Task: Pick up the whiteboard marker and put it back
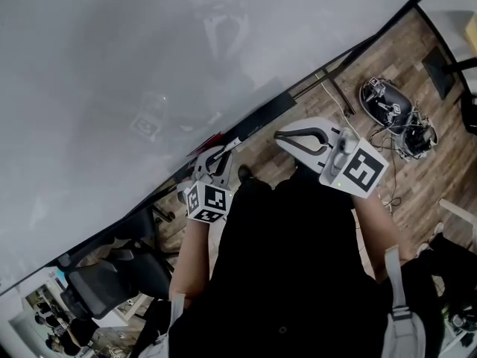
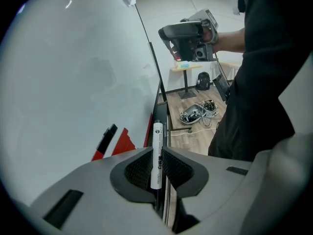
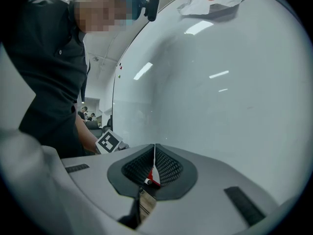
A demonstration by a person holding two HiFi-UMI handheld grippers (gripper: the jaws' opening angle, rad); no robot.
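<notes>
The whiteboard marker (image 2: 157, 137) is white with a dark cap and small print. In the left gripper view my left gripper (image 2: 156, 152) is shut on its barrel, and the marker points along the board's dark tray (image 2: 160, 112). In the head view that left gripper (image 1: 215, 160) sits at the tray (image 1: 261, 119) under the whiteboard (image 1: 149, 66). My right gripper (image 1: 282, 134) hovers to the right of it, near the tray. Its jaws are pressed together with nothing between them (image 3: 154, 152). Something red (image 3: 152, 179) shows beyond them.
Red and black shapes (image 2: 115, 143) show on the board's lower edge. A heap of cables and a device (image 1: 391, 110) lies on the wooden floor at the right. An office chair (image 1: 100, 282) stands at the lower left. The person's dark torso (image 1: 298, 274) fills the lower middle.
</notes>
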